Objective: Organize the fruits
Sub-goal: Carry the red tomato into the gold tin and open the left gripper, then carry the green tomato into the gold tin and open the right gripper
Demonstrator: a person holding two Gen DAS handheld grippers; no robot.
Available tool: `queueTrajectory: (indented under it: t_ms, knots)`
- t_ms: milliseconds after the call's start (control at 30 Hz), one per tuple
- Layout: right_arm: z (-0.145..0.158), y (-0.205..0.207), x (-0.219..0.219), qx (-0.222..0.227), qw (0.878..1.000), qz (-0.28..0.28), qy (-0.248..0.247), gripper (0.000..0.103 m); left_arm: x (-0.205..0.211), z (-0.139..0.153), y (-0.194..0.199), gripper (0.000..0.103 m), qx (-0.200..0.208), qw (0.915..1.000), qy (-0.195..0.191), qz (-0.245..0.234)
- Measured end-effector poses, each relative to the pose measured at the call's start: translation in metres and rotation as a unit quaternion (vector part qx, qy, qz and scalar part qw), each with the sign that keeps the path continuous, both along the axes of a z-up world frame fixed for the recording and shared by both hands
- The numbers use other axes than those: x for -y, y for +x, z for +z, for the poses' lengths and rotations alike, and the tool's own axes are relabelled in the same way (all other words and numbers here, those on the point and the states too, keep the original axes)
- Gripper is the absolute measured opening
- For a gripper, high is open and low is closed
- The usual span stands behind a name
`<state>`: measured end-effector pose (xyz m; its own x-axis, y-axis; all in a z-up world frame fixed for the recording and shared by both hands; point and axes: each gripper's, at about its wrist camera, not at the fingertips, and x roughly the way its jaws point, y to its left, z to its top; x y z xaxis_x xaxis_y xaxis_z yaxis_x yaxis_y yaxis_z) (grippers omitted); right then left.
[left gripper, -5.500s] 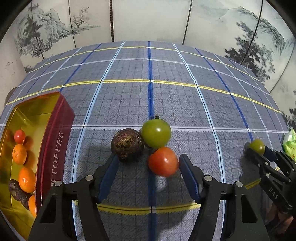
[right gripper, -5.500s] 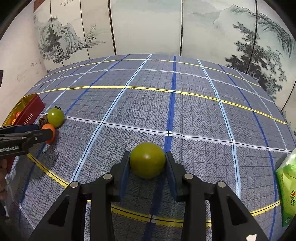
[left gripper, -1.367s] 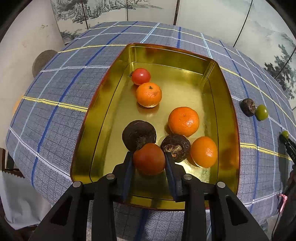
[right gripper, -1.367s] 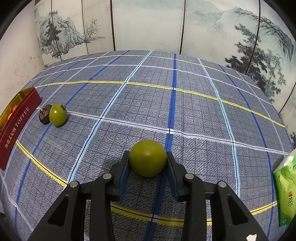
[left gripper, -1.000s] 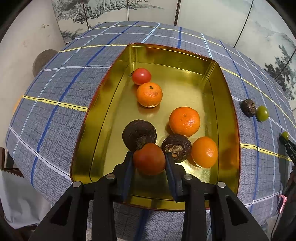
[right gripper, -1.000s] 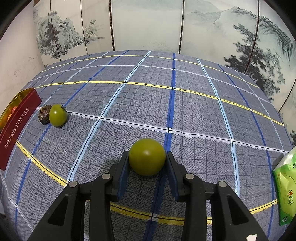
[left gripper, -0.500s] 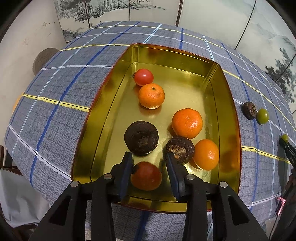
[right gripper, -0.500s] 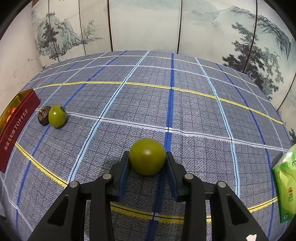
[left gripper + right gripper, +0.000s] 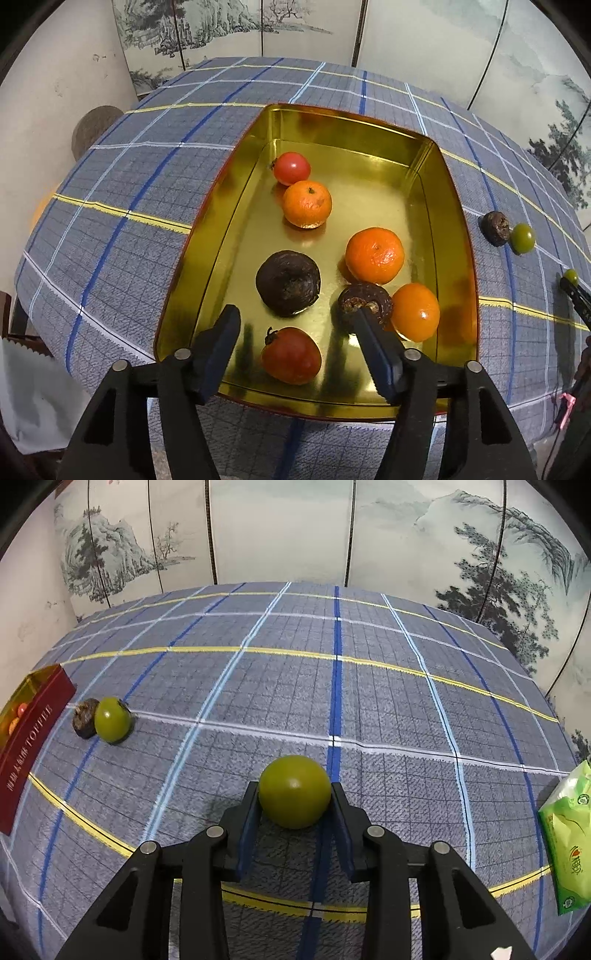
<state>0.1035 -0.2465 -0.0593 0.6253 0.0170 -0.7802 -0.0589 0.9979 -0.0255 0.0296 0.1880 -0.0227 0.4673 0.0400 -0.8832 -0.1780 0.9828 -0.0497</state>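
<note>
A green packet point(image 9: 567, 845) lies on the plaid tablecloth point(image 9: 369, 701).

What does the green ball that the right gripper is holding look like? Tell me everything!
The green fruit is round, smooth and a bit shiny, yellowish green all over, with no stem showing. The right gripper has its jaws pressed on both sides of it. It sits just above the checked tablecloth, casting a shadow there.
</note>
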Motion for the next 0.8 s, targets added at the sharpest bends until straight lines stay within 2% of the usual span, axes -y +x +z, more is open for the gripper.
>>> queueTrajectory:
  t_ms: [200, 400, 600, 800]
  knots:
    - [0.018, -0.002, -0.021, 0.012, 0.999, 0.026, 0.014, 0.033, -0.001, 0.007, -0.007, 0.068, 0.025, 0.9997, 0.002, 0.005]
    - [0.038, -0.006, -0.074, 0.025, 0.994, 0.099, 0.043, 0.033, -0.008, 0.021, -0.014, 0.072, 0.060, 0.9981, -0.009, 0.012]
    - [0.045, -0.019, -0.151, 0.017, 0.977, 0.198, 0.079, 0.033, -0.030, 0.031, -0.023, 0.074, 0.073, 0.9958, -0.027, 0.049]
    - [0.047, -0.035, -0.214, 0.008, 0.957, 0.274, 0.095, 0.033, -0.053, 0.035, -0.039, 0.075, 0.080, 0.9931, -0.011, 0.085]
